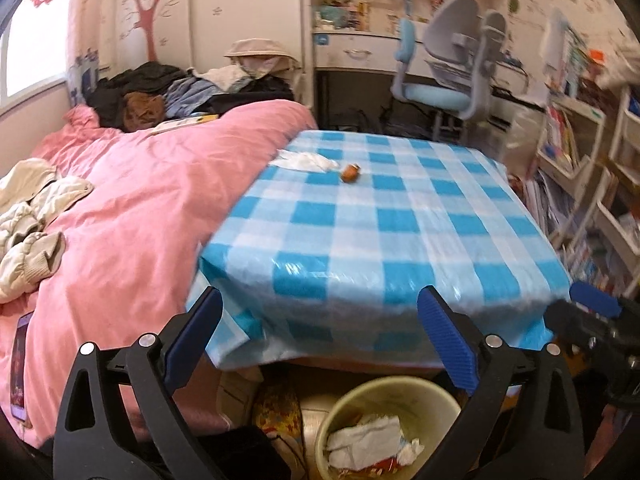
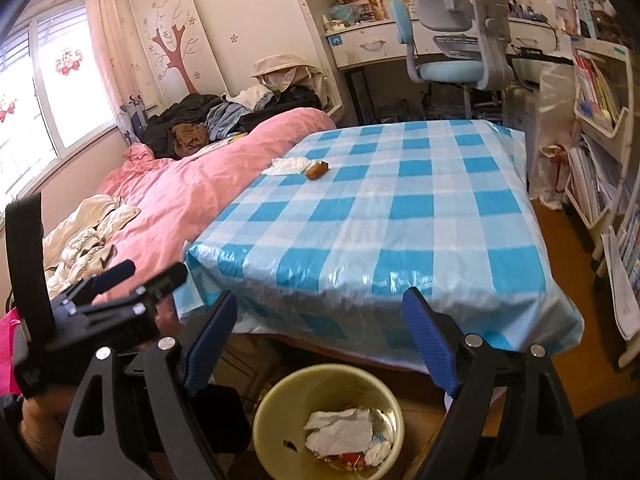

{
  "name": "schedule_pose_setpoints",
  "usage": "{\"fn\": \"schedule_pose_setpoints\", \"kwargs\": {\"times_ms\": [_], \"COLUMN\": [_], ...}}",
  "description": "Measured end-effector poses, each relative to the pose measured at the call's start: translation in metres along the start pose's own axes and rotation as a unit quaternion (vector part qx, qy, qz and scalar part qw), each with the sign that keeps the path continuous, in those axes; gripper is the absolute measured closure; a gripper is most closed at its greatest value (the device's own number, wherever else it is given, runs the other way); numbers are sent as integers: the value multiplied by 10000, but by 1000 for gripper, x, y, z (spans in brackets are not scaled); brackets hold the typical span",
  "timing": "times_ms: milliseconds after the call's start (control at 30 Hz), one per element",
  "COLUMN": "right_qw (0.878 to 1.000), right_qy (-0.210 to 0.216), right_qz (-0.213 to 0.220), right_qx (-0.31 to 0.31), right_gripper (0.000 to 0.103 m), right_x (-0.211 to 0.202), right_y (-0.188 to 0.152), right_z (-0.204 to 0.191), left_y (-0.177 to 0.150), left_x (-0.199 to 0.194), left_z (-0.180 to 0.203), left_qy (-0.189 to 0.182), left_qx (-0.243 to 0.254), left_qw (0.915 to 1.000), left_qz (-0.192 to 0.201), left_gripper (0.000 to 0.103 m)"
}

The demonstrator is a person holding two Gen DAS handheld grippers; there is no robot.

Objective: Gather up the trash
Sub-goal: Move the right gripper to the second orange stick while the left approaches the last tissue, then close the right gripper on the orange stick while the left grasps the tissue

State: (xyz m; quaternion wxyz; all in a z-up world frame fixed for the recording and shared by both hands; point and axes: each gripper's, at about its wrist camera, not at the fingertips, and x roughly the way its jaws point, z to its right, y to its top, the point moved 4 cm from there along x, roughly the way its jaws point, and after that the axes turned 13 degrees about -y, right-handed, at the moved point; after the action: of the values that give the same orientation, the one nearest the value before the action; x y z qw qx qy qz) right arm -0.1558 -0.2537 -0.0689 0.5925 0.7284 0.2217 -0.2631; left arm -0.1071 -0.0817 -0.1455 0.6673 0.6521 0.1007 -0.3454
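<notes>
Trash: crumpled tissue (image 1: 306,160) w/ small brown scrap (image 1: 351,172) just right of it, upper centre on checked table (image 1: 400,220). Left gripper (image 1: 320,340) spread, empty, bottom of frame; bin (image 1: 400,396) beneath.

Right view: tissue (image 2: 290,166), scrap (image 2: 317,169) upper centre-left, long axis approx left-right. Right gripper (image 2: 320,344) spread, empty. Both well apart from the trash; neither clearly nearer.

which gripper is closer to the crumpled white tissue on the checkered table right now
Left, though only slightly. The left gripper hangs open over the bin on the bed side, the tissue's side. The right gripper hangs open beside it, farther from the bed. Both are well short of the tissue.
</notes>
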Motion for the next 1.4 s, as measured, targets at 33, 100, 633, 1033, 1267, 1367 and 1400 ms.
{"fn": "schedule_pose_setpoints", "kwargs": {"times_ms": [33,100,633,1033,1267,1367,1400], "right_qw": [10000,10000,9986,9964,9935,9919,9913], "right_qy": [3,1,119,80,95,136,141], "right_qz": [4,11,-290,-795,-1023,-1112,-1132], "right_qx": [-20,-78,-437,-293,-486,-602,-655], "right_gripper": [22,22,22,40,49,58,63], "right_x": [3,10,109,228,270,281,284], "right_y": [3,9,75,124,137,139,140], "right_z": [-1,-3,-36,-62,-75,-77,-78], "left_y": [5,16,107,161,177,182,183], "left_x": [2,6,84,187,235,254,262], "left_z": [-4,-11,-61,-102,-110,-110,-110], "left_qy": [25,66,268,271,283,274,281], "left_qx": [-38,-70,-206,-535,-405,-329,-300], "left_qw": [10000,9999,9994,9982,9987,9988,9988], "left_qz": [26,76,96,-35,-156,-221,-257], "left_gripper": [8,8,8,8,8,8,8]}}
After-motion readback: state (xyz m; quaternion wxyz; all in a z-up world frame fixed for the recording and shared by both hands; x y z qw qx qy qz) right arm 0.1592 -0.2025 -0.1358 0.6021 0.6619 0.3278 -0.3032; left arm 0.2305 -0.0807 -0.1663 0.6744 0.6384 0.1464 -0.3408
